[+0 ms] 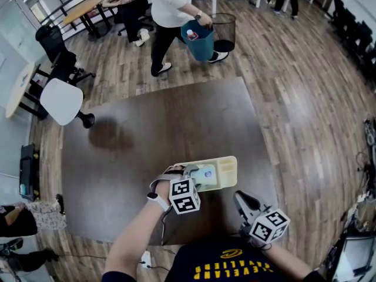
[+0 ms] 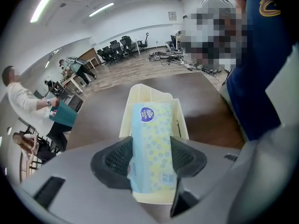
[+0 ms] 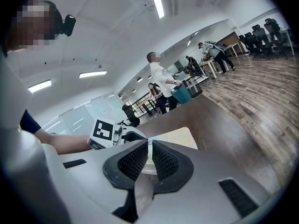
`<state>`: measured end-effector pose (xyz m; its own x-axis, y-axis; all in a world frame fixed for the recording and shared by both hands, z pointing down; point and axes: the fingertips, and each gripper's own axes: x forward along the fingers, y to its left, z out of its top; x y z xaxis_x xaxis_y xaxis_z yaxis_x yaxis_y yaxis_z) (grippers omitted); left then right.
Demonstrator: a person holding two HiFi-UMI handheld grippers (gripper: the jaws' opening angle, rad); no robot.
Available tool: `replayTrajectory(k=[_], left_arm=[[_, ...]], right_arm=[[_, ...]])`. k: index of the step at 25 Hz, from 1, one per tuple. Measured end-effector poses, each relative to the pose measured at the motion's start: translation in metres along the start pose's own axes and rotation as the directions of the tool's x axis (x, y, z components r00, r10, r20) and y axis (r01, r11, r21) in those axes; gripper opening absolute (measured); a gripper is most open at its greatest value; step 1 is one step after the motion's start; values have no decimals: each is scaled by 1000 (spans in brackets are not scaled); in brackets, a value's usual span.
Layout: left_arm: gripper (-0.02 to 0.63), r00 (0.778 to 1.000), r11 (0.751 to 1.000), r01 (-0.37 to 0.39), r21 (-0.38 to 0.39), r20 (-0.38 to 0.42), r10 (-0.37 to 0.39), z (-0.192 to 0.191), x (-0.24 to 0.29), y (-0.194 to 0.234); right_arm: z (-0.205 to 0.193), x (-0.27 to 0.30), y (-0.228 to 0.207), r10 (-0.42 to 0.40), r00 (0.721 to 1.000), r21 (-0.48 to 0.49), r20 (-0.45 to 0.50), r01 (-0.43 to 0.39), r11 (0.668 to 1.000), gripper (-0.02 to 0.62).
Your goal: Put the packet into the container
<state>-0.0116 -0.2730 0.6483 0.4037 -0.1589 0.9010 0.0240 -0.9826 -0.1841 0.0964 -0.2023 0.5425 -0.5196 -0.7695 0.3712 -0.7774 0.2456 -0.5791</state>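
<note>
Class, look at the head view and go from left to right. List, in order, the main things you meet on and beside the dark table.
white chair → left gripper → right gripper. The packet and the container overlap the left gripper, so their places in the order are left out.

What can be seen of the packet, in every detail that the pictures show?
The packet is a long, soft-looking pack in plastic wrap, pale blue and yellow with small rings and a dark blue round logo near its far end. The left gripper holds it by its long sides, one pad on each. It lies over the cream container; whether it touches it cannot be told.
</note>
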Motion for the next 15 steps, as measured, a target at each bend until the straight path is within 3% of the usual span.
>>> replayTrajectory(k=[15], left_arm=[[227, 997, 996, 73, -41, 6, -73, -2, 19, -8]], right_arm=[[0, 3, -3, -2, 1000, 21, -7, 3, 1000, 34]])
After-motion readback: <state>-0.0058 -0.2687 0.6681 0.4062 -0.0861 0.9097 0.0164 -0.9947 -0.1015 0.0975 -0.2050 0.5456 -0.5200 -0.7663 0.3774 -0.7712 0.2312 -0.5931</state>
